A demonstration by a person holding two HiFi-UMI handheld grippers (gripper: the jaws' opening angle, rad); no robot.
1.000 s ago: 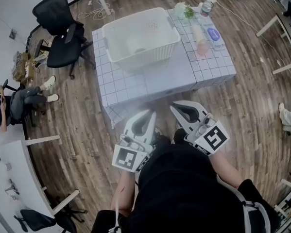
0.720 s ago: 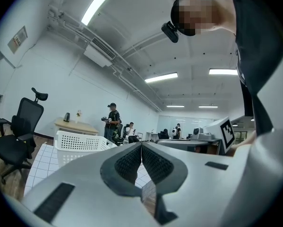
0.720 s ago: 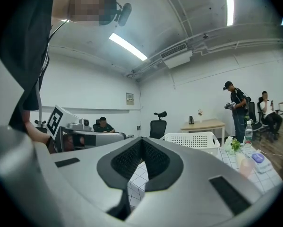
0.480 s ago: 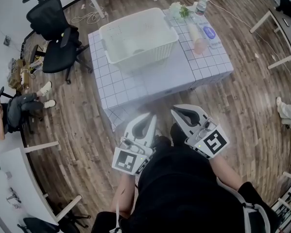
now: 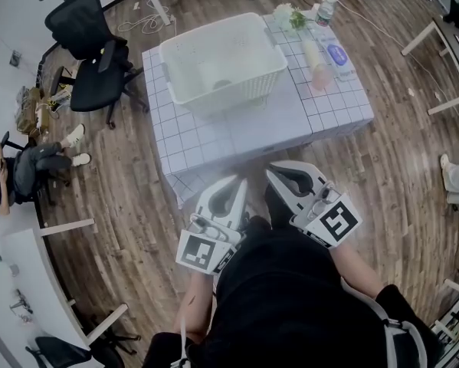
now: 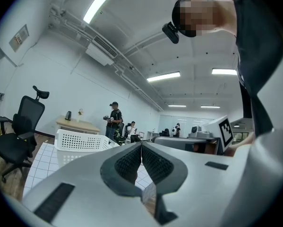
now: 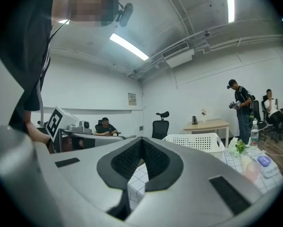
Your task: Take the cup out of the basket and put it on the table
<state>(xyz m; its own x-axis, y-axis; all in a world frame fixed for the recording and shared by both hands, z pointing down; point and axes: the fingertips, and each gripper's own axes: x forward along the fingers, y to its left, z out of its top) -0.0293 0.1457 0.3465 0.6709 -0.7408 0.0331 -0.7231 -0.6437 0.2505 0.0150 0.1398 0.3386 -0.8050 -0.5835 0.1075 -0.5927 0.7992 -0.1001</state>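
Wooden plank floor (image 5: 413, 152): fills the head view from edge to edge. Surface (image 5: 214, 136): draped in a white grid-patterned cloth, upper centre of the frame. Basket (image 5: 237, 87): white perforated plastic, open-topped, standing on the far left part of the surface in the upper centre. Office chair (image 5: 87, 44): black, with headrest, upper left, just off the surface's left edge. Seated person (image 5: 22, 167): at the far left edge, well apart from the surface. Left claw (image 5: 239, 181): grey-white, with a marker cube at its rear, lower centre, held over the floor short of the surface's near edge; in the left gripper view its two dark ribbed pads meet tip to tip, with nothing between them. Right claw (image 5: 271, 169): just beside the left one, centre-right, likewise short of the surface; its pads are pressed together and it holds nothing. Pale pink cylinder (image 5: 315, 56): lying on the surface to the right of the basket. Blue-labelled packet (image 5: 338, 54): just beside the cylinder. Bottle (image 5: 326, 10): upright at the surface's upper right corner. Small flower bunch (image 5: 290, 15): near the bottle. Cup (image 5: 218, 79): only a pale shape with a dark spot on the basket's bottom, too small to make out clearly.
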